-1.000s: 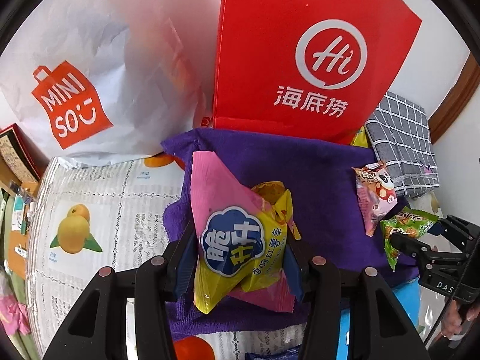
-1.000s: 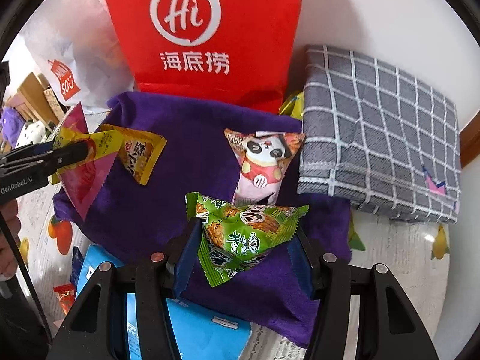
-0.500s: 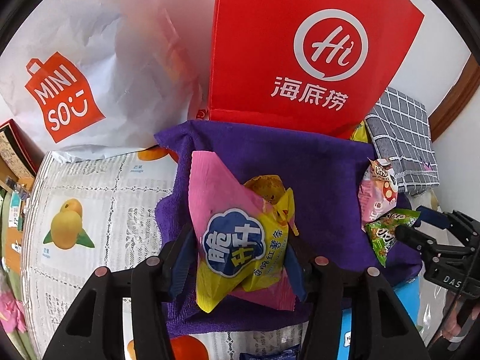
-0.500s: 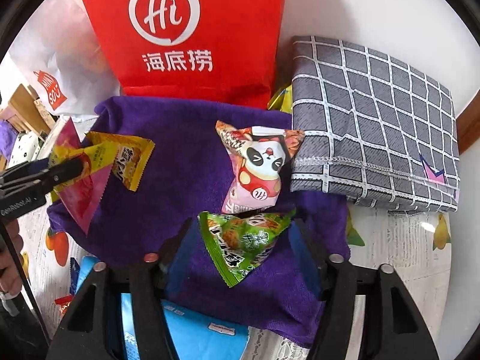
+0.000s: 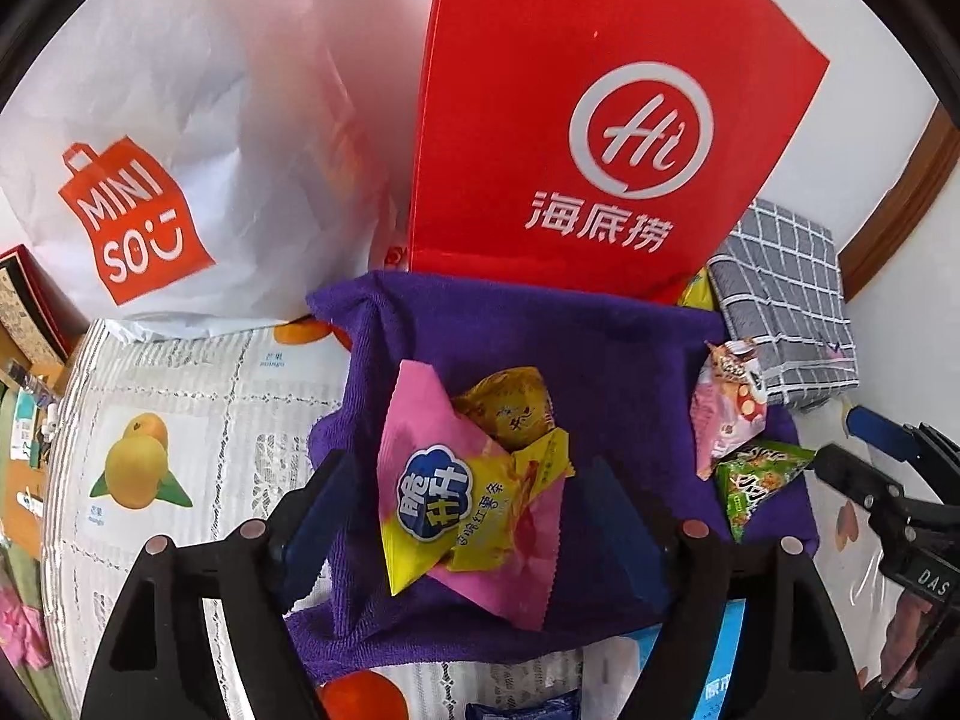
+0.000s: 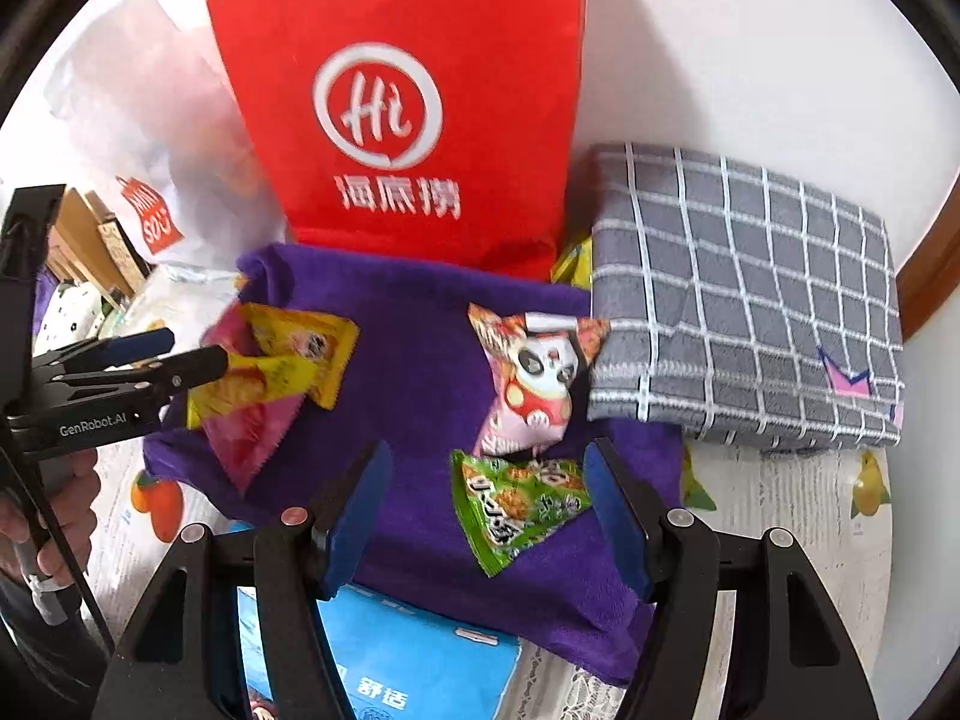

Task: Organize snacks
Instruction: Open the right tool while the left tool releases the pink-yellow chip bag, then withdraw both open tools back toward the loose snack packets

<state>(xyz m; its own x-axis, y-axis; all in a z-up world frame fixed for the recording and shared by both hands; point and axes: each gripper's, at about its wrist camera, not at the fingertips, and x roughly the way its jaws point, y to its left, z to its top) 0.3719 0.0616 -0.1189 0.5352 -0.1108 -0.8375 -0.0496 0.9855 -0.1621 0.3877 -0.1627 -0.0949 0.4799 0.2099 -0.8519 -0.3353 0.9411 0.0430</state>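
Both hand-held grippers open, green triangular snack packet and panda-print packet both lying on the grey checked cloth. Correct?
Not quite. The green triangular snack packet and the panda-print packet lie on the purple towel, not on the folded grey checked cloth beside it; the right wrist view shows this. Both hand-held grippers are open, as you said.

left gripper [image 5: 465, 516] jaws just opened, clear of the pink-and-yellow snack packet [image 5: 462, 516]. packet lies on the purple towel [image 5: 600, 372].

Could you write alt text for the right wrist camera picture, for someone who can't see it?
An open right gripper hovers over a green snack packet lying on a purple towel, beside a panda packet. A red paper bag stands behind.
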